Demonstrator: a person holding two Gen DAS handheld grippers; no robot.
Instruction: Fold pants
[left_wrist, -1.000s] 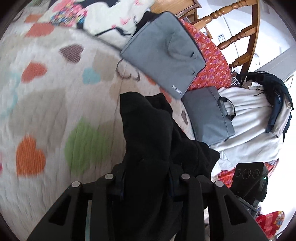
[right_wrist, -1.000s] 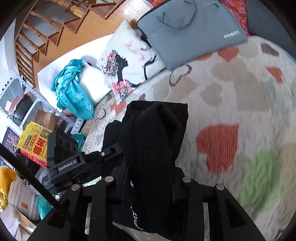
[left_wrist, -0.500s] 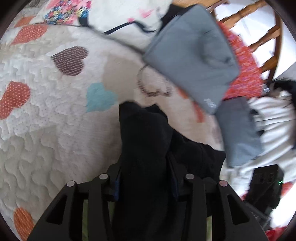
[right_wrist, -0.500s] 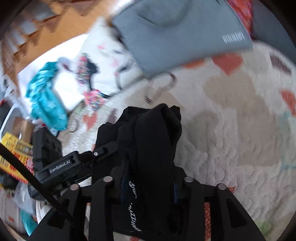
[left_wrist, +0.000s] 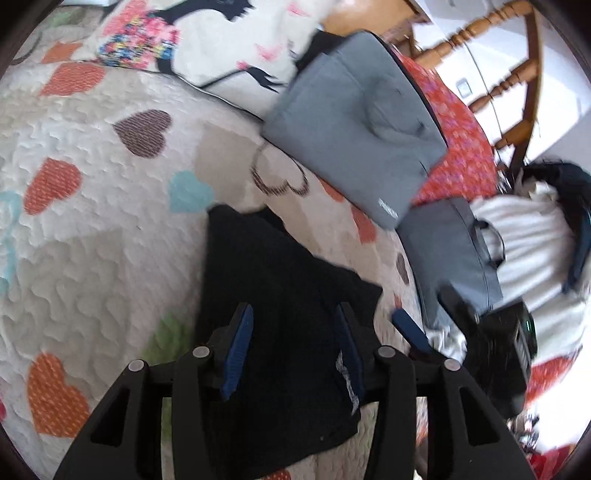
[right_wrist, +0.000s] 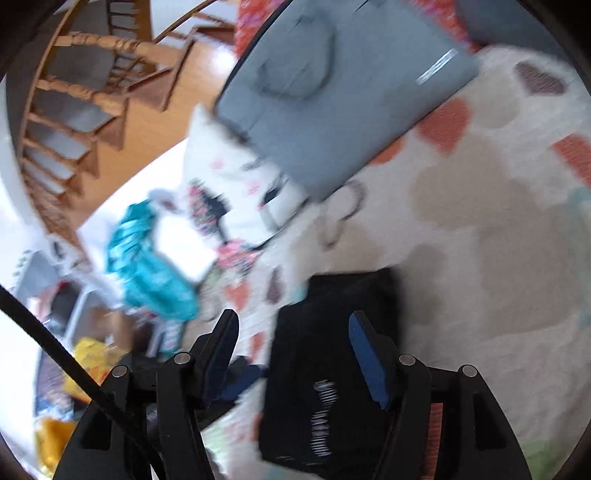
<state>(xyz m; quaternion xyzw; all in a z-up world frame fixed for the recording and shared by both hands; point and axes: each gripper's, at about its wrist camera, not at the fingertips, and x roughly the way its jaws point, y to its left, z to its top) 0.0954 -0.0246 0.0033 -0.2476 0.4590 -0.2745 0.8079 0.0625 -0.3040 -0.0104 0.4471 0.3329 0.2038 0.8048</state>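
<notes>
The black pants (left_wrist: 280, 295) lie folded flat on the heart-patterned quilt (left_wrist: 92, 240). My left gripper (left_wrist: 293, 314) is open, its blue-padded fingers spread above the pants and holding nothing. In the right wrist view the pants (right_wrist: 332, 369) lie as a dark folded block with white lettering near the bottom. My right gripper (right_wrist: 291, 325) is open above their left edge and empty. The other gripper shows at the right edge of the left wrist view (left_wrist: 498, 343).
A grey laptop bag (left_wrist: 362, 133) and a second grey bag (left_wrist: 454, 251) lie beyond the pants. A printed pillow (left_wrist: 207, 40), a red patterned cloth (left_wrist: 458, 140), white clothes (left_wrist: 528, 251) and a wooden chair (left_wrist: 517, 74) surround the bed. A teal garment (right_wrist: 147, 258) lies off the left side.
Both grippers were shut on the bunched pants and held them up. Now both have opened and the pants lie flat on the quilt. The views are blurred from motion.
</notes>
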